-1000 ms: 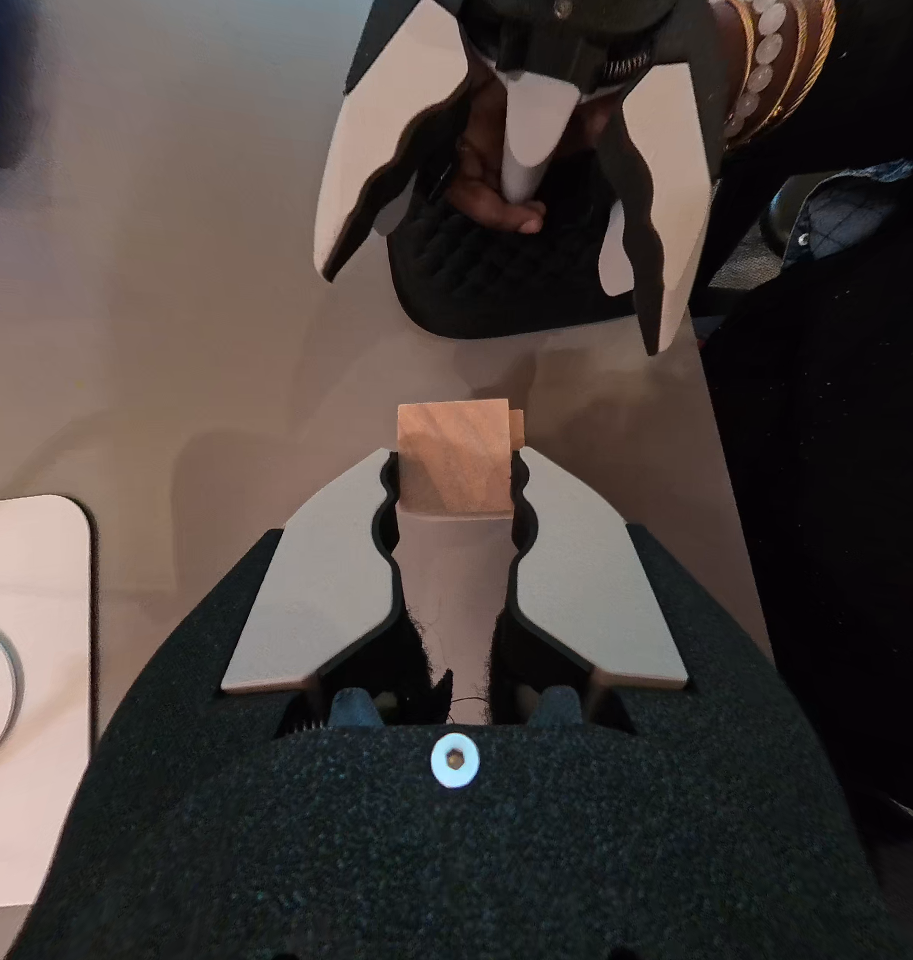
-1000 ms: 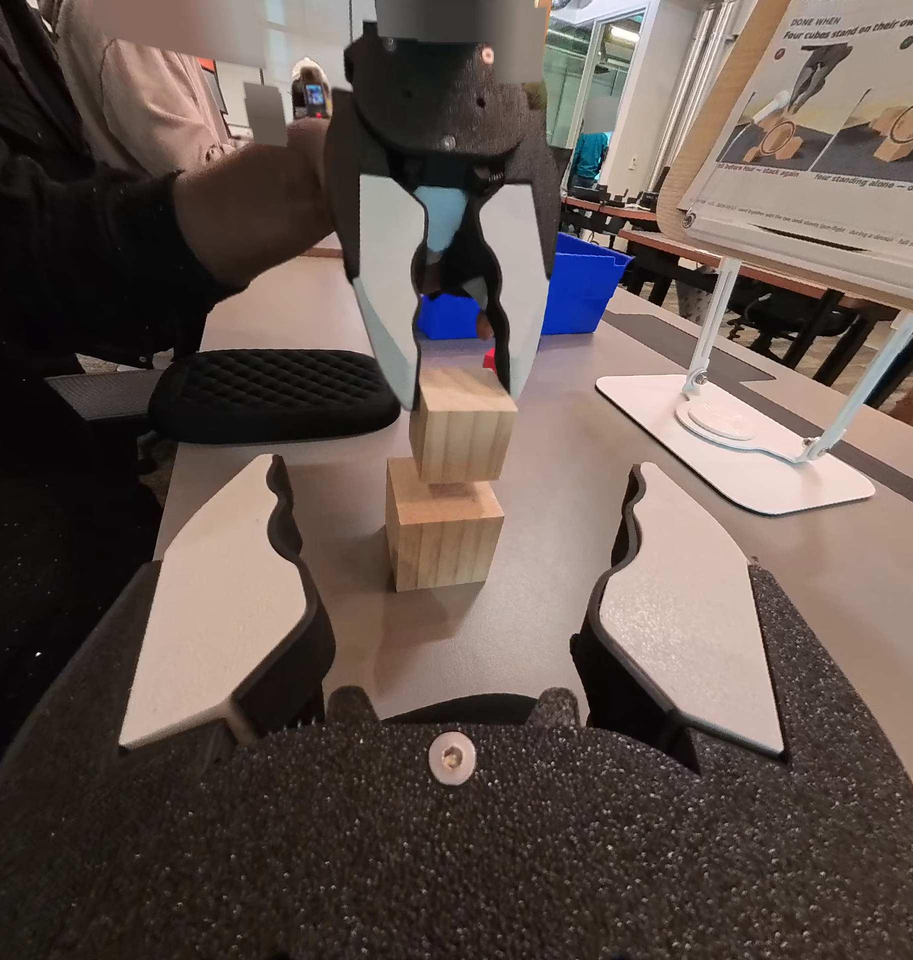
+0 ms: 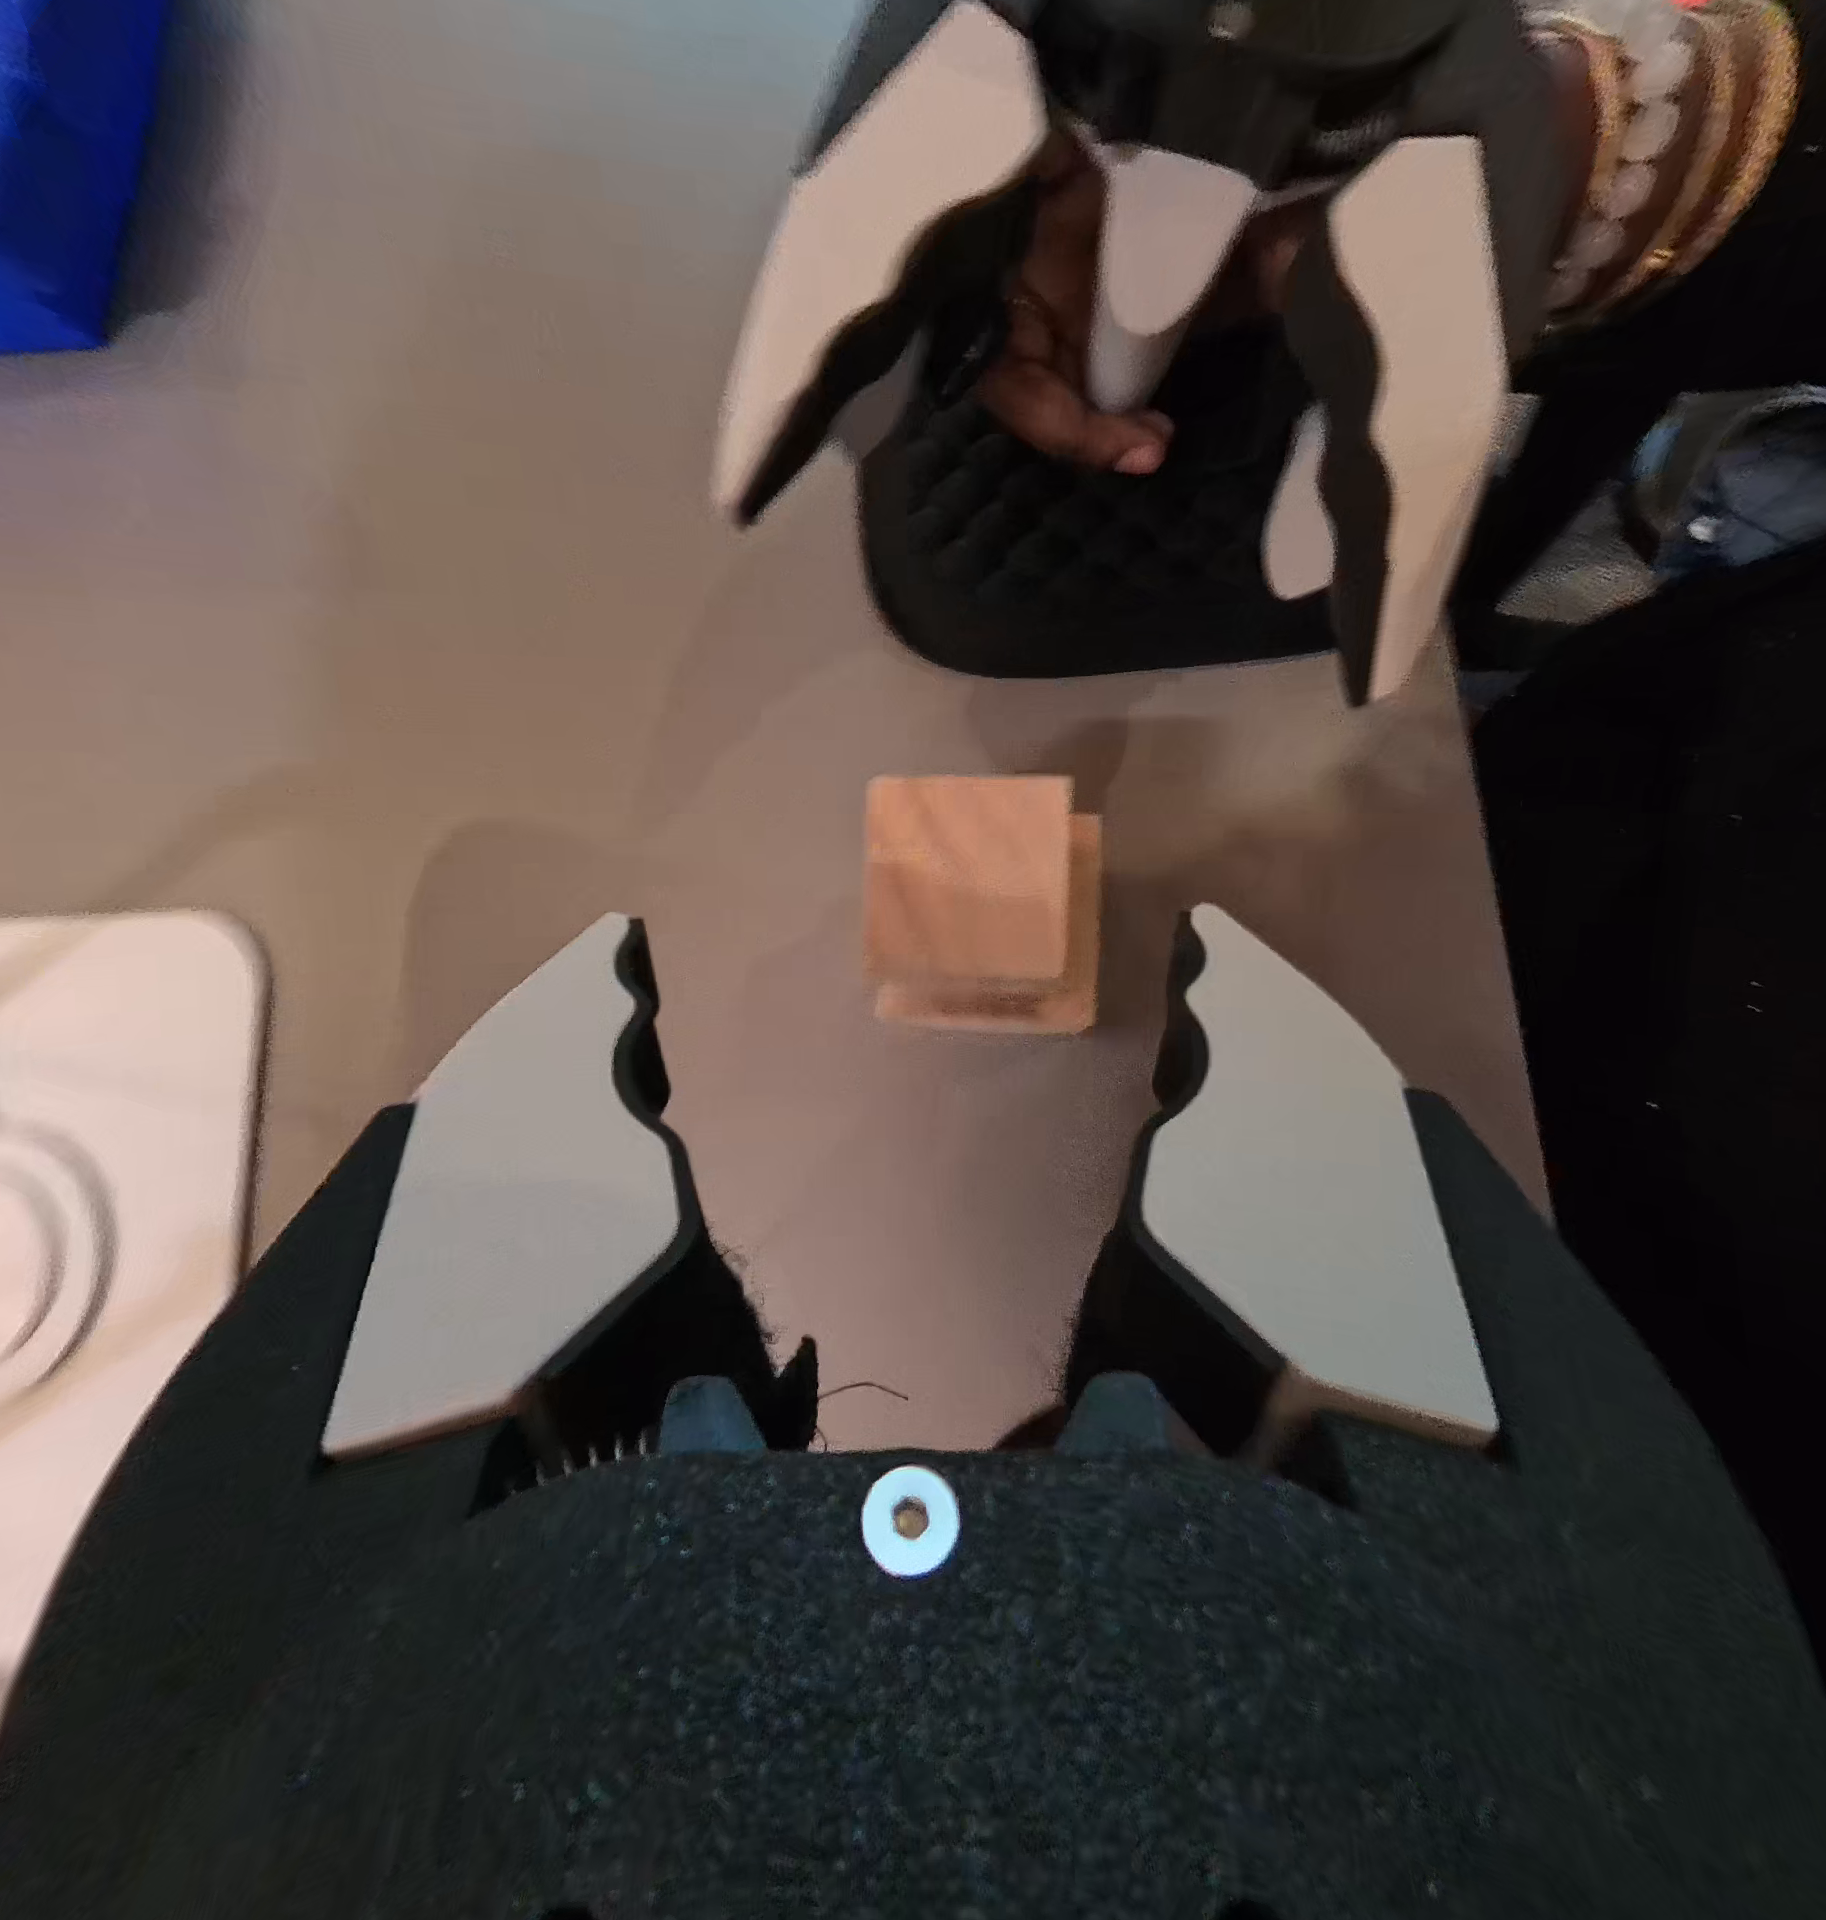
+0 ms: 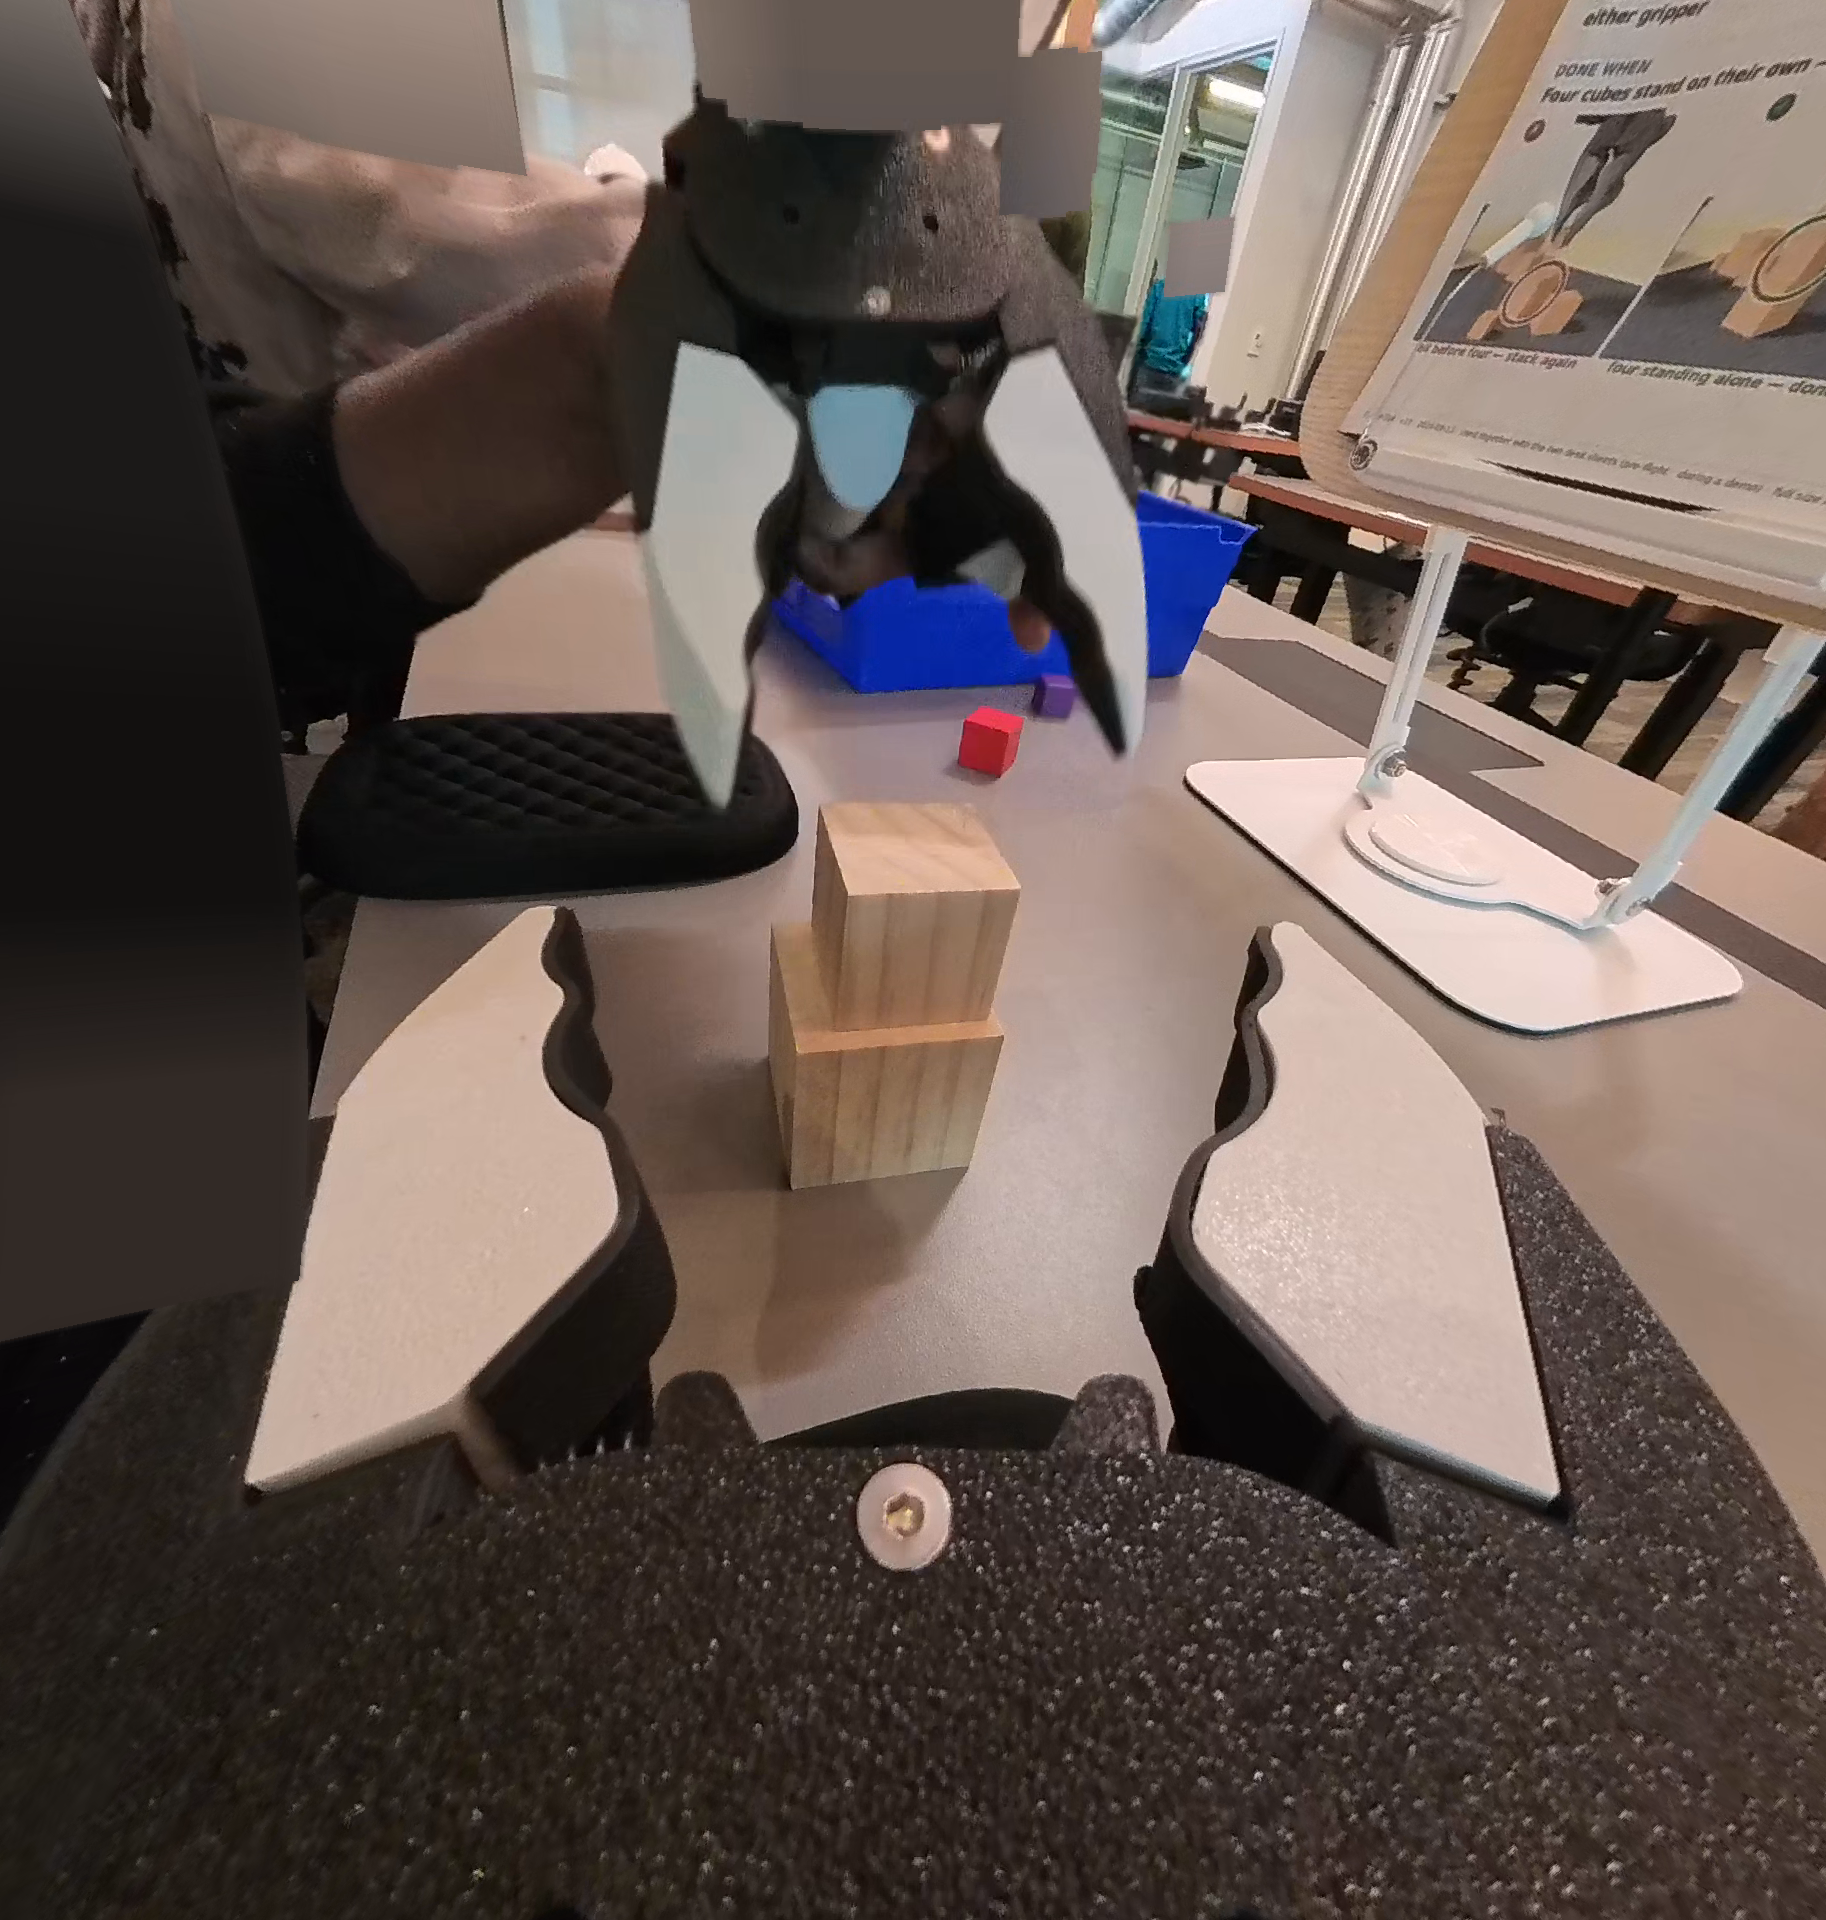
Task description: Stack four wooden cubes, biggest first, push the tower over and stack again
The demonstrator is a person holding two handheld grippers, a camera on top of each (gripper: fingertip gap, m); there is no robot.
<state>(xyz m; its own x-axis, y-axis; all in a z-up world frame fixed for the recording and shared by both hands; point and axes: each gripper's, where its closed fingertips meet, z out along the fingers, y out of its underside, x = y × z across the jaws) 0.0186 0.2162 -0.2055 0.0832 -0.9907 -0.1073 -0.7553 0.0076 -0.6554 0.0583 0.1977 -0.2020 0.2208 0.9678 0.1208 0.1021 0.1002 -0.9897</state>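
- The left tool hangs above the desk with its fingers spread wide and nothing between them; in the right wrist view it shows from the front, above and just beyond the stack, clear of it.
- The right tool is also spread wide and grips nothing; the stack stands on the desk beyond and between its fingertips, touching neither pad.
- The upper wooden cube sits on the lower wooden cube, shifted toward the far right so that a step of the lower one's top shows at the near left.
- The left wrist view looks down on the stack: the upper cube covers most of the lower one, and the picture is blurred.
- Only the right wrist view shows the side faces of both cubes, a small red cube and a smaller purple cube farther off, and the blue bin whole behind them.
- A black quilted pad lies at the far left edge of the desk.
- To the right stands a white stand carrying a sheet with printed text and pictures of cubes.
- The left wrist view shows bangles on the wrist that holds the right tool.
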